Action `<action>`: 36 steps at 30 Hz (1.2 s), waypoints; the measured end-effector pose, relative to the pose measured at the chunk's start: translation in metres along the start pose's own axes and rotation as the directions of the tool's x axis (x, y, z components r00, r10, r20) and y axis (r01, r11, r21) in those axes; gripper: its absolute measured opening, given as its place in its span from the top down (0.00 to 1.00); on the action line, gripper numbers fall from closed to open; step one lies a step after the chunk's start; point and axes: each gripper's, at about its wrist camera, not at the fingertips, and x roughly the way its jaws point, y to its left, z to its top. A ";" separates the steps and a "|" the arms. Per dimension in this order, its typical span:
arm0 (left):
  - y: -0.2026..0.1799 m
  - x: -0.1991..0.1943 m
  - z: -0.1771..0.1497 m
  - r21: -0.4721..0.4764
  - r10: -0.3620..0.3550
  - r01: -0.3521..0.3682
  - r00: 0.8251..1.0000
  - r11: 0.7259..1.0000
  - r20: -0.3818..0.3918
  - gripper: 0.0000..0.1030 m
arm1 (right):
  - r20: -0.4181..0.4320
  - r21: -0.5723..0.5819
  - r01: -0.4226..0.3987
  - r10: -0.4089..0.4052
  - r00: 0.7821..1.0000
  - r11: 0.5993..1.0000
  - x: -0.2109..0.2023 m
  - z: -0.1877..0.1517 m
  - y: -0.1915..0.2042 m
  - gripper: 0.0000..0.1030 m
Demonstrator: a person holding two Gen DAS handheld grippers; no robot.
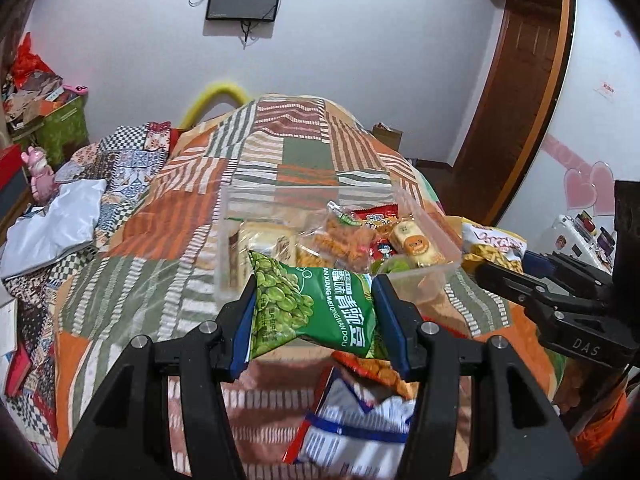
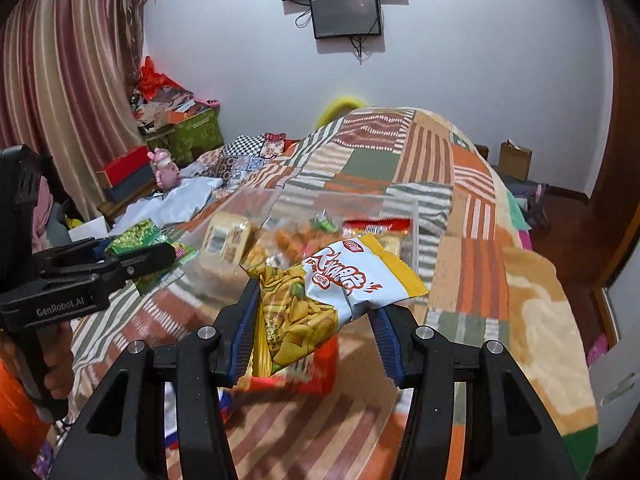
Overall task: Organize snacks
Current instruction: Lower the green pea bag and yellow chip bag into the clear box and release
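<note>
Nearest the left wrist lens: left claw (image 1: 316, 320), blue pads pinched on a green pea packet (image 1: 316, 308), packet lifted clear of the bed's patchwork blanket (image 1: 160, 232) and hanging just short of the near rim of a clear plastic box (image 1: 420, 220). Inside the box: small wrapped snacks, among them an orange crispy pack (image 1: 344, 236), a red packet (image 1: 376, 216) and a round cake (image 1: 416, 246). Below the claw, loose on the blanket: a blue-and-white packet (image 1: 360, 428) and an orange-red packet (image 1: 380, 368), both blurred.

Nearest the right wrist lens: right claw (image 2: 316, 320), left pad pressed flat against a yellow-and-white chip packet (image 2: 320, 300), right pad partly hidden under the crumpled bag; bag raised off the blanket, just before the box, with a red packet (image 2: 316, 376) lying underneath. Each claw visible from the other's camera, side by side, both carrying their packets near the box. Beyond, wall-mounted screens (image 2: 346, 14) and a curtain (image 2: 60, 80) at left.
</note>
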 end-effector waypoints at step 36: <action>-0.006 0.100 0.023 0.034 0.027 -0.024 0.996 0.999 -0.090 0.30 | -0.128 0.009 0.045 -0.043 0.991 0.999 0.100 0.026 -0.022 0.49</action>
